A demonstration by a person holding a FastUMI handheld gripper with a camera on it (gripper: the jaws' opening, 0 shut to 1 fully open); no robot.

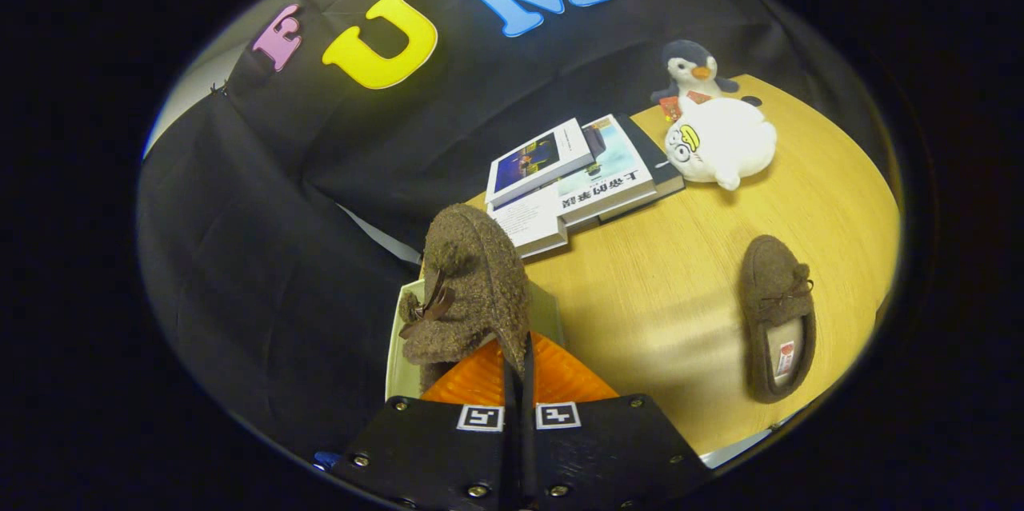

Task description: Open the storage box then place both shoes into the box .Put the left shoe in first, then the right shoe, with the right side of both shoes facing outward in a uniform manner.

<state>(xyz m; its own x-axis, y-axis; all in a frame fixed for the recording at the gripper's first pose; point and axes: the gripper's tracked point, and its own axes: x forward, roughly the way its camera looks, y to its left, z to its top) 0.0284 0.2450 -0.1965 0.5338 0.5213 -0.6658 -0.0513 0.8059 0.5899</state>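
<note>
Wooden table (688, 287), claw (518, 363) level — pinching brown shoe (468, 287) over box (396, 367)

The gripper (518, 371) had two flat black plates side by side, with only a thin dark line between them. Each plate had a small white square on its top corner, and each square had a black blocky mark inside. Little round shiny screws sat along the edges of the plates. The two fingers (480, 379) had ridges like tiny steps and stood close together.
</note>
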